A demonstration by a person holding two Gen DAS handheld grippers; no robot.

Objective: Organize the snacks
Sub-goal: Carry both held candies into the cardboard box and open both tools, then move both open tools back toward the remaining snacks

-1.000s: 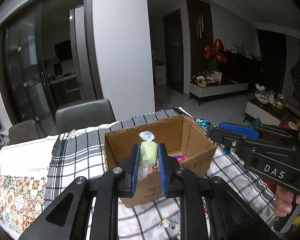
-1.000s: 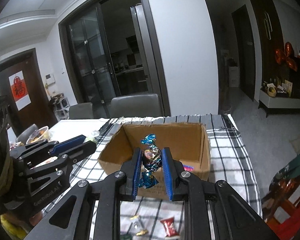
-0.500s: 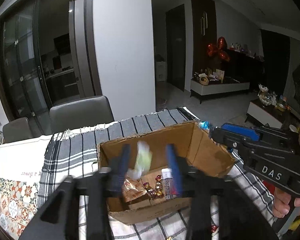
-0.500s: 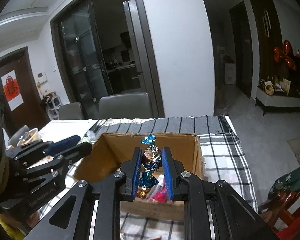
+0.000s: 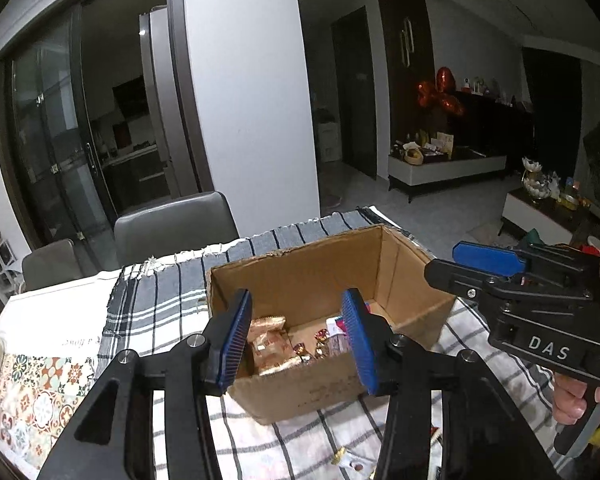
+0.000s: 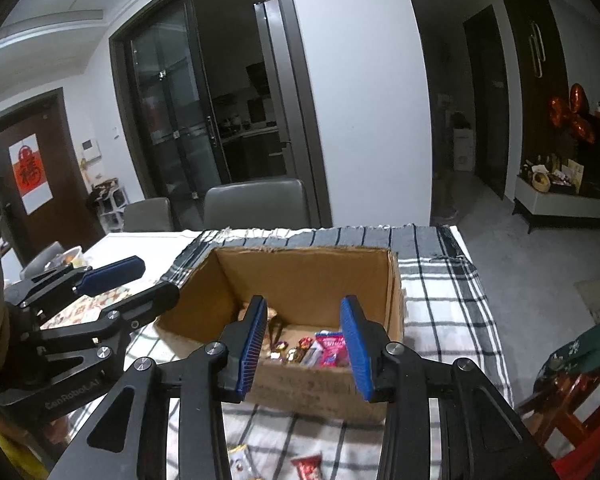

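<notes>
Cardboard box (image 5: 320,276) on the checked cloth (image 5: 156,300), holding wrapped snacks (image 5: 272,344) on its floor. Left gripper (image 5: 298,336) poised over the near wall, jaws parted, nothing between them. Right gripper (image 6: 306,344) likewise over the box, jaws opening and empty. Loose sweets (image 6: 306,466) lie near, outside the box.

White pillar (image 5: 252,92), dark glass sliding doors (image 6: 172,120), grey dining chairs (image 6: 256,204), pale tiled floor (image 6: 496,248).
</notes>
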